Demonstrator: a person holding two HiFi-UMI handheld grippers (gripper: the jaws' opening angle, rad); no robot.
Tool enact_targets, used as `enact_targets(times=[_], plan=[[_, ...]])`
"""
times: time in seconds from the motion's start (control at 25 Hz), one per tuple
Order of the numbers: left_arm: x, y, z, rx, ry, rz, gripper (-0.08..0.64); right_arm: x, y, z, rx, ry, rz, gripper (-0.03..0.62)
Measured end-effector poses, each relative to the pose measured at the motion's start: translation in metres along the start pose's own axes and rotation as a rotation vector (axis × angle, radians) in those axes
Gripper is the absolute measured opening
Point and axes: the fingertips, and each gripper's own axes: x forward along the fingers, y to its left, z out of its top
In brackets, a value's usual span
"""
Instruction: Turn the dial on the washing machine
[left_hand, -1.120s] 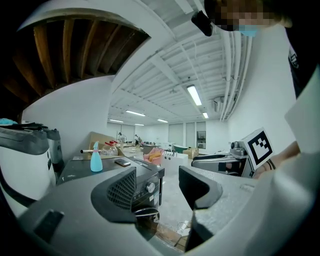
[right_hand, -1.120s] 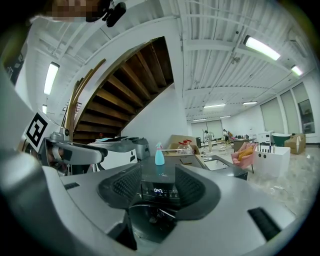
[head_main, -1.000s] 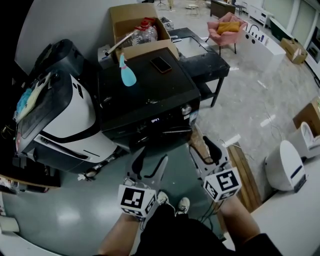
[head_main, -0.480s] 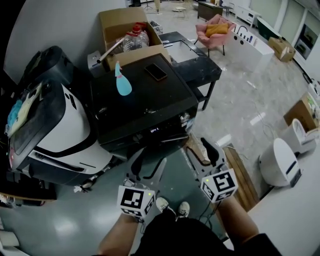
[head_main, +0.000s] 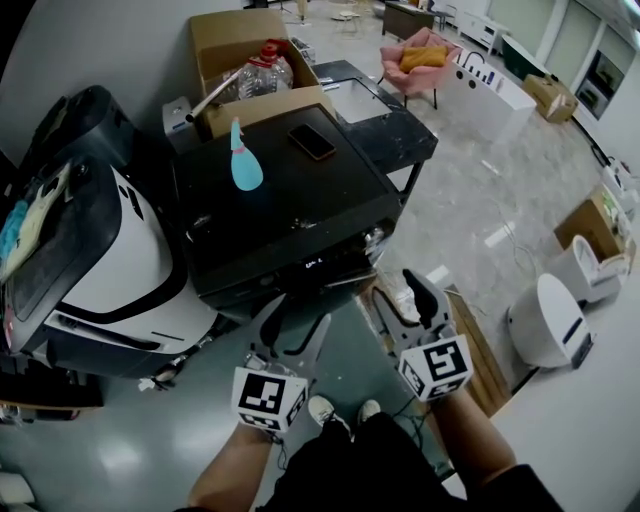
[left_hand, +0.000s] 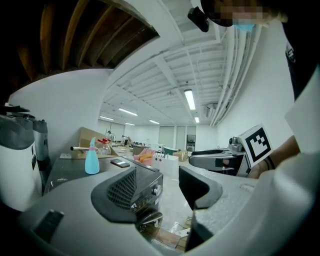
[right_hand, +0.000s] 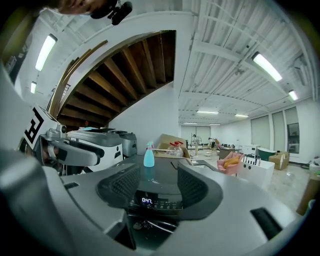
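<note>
Both tongs stand apart and empty: the left tongs (head_main: 300, 318) and the right tongs (head_main: 402, 292) hang just before the black washing machine (head_main: 290, 190). Its dial (left_hand: 156, 190) sits at the right end of the front panel, beside the lit display (right_hand: 146, 200). I judge it small, rigid and smooth, maybe slippery; pinch it across the rim. Compared with one second ago, both tongs are nearer to the panel.

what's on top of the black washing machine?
On the washing machine top: a blue spray bottle standing upright and a phone lying flat, apart from each other. The surface directly beneath both is covered, so anything under them can't be seen.
</note>
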Motion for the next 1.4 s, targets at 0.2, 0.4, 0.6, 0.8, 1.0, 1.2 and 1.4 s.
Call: enact_targets(times=[0.2, 0.4, 0.6, 0.8, 1.0, 1.2, 1.4], plan=[[-0.003, 0.008, -0.012, -0.023, 0.046, -0.005, 0.25, 0.012, 0.004, -0.007, -0.02, -0.004, -0.004, 0.232], [0.004, 0.012, -0.024, -0.047, 0.067, 0.006, 0.25, 0.026, -0.002, -0.02, -0.034, 0.037, 0.002, 0.235], [0.02, 0.008, -0.038, -0.067, 0.095, 0.025, 0.25, 0.04, -0.019, -0.041, -0.047, 0.044, 0.031, 0.236], [0.045, 0.002, -0.05, -0.073, 0.124, 0.06, 0.25, 0.053, -0.044, -0.068, -0.029, 0.106, 0.057, 0.236], [0.067, -0.007, -0.065, -0.079, 0.163, 0.1, 0.25, 0.068, -0.067, -0.091, -0.027, 0.133, 0.092, 0.235], [0.088, -0.008, -0.085, -0.08, 0.199, 0.148, 0.25, 0.09, -0.085, -0.117, -0.026, 0.142, 0.133, 0.239], [0.108, -0.011, -0.106, -0.094, 0.224, 0.182, 0.25, 0.112, -0.103, -0.148, -0.031, 0.171, 0.151, 0.242]])
